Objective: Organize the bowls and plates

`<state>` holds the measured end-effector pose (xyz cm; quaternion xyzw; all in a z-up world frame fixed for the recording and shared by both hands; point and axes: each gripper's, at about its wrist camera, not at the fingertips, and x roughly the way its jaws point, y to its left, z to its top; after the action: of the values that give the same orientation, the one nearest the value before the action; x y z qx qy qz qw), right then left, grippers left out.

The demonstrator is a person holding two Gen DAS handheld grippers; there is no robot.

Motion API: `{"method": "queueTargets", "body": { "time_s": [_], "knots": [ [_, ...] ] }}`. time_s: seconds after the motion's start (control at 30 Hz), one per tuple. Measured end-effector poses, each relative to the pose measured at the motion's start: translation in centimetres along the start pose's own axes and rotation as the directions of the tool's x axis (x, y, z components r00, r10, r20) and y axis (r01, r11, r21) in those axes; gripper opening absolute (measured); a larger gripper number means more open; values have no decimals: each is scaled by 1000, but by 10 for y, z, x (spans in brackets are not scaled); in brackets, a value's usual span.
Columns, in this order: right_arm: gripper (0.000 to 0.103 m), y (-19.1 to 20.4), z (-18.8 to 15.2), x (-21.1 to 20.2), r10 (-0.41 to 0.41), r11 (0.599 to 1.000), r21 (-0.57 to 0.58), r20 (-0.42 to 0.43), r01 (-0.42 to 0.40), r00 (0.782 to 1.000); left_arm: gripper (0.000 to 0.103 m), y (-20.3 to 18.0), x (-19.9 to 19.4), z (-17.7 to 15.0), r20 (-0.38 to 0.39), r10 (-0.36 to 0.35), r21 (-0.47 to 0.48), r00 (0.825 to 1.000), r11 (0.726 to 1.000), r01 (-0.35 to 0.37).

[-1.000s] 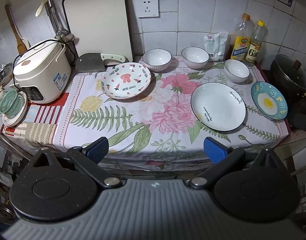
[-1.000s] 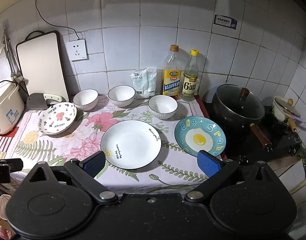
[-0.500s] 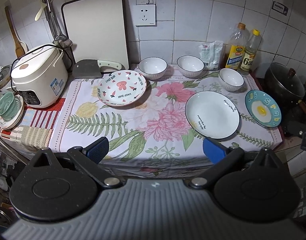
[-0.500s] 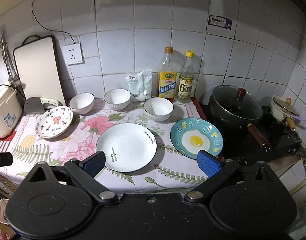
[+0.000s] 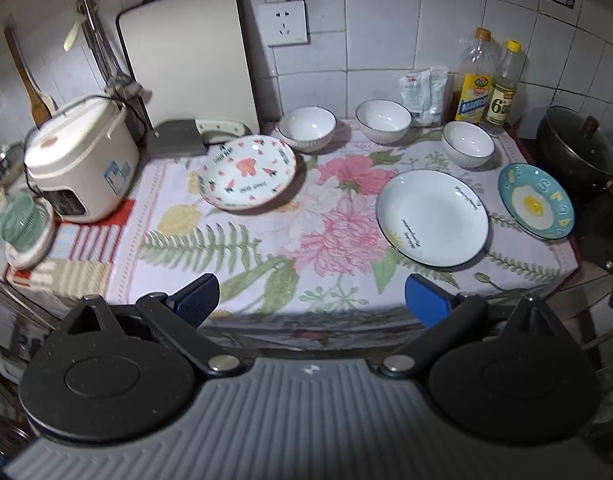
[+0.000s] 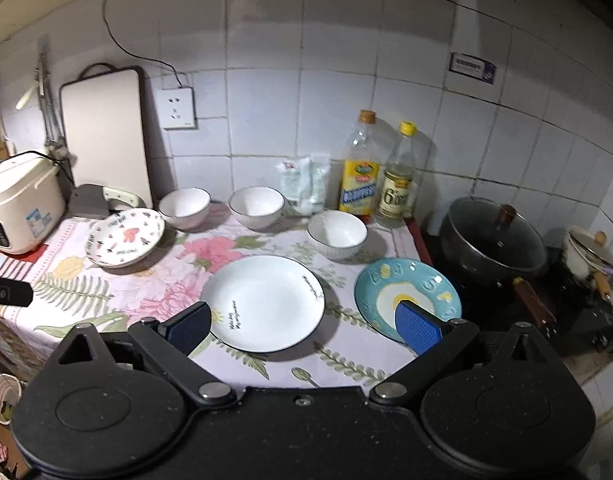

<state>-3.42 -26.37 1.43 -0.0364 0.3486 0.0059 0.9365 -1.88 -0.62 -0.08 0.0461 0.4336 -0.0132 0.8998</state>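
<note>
Desk [image 5: 266, 240], floral cloth: three white bowls [image 5: 306, 127] upright along the wall; patterned plate [image 5: 247, 172], white plate [image 5: 432, 218] and blue egg plate [image 5: 536, 200] flat, round, no long axis. Left tongs [image 5: 310, 300] and right tongs [image 6: 304, 326] both spread, empty, short of the dishes. Only the right view shows the small lidded pot [image 6: 590, 254].

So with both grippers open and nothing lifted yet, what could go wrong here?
The blue fried-egg plate sits at the floral cloth's right edge beside the black lidded pot; a clumsy grasp by the right gripper could push it off. The glossy white plate may slip from the pads.
</note>
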Motion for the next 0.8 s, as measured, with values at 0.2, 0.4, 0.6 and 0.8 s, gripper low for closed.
{"method": "queueTargets", "body": {
  "time_s": [0.2, 0.4, 0.6, 0.8],
  "knots": [
    [100, -3, 0, 3, 50, 997, -52, -6, -51, 999, 100, 1, -5, 11, 26, -44, 5, 999, 999, 44],
    [97, -12, -7, 26, 137, 991, 14, -74, -136, 988, 100, -6, 16, 18, 51, -168, -32, 984, 985, 170],
    [90, -17, -19, 68, 155, 986, 72, -71, -150, 985, 100, -26, 60, 23, 60, -240, -31, 969, 970, 242],
    [78, -32, -35, 139, 190, 973, 149, -85, -176, 978, 91, -51, 144, 24, 79, -229, 7, 970, 973, 229]
  ]
}}
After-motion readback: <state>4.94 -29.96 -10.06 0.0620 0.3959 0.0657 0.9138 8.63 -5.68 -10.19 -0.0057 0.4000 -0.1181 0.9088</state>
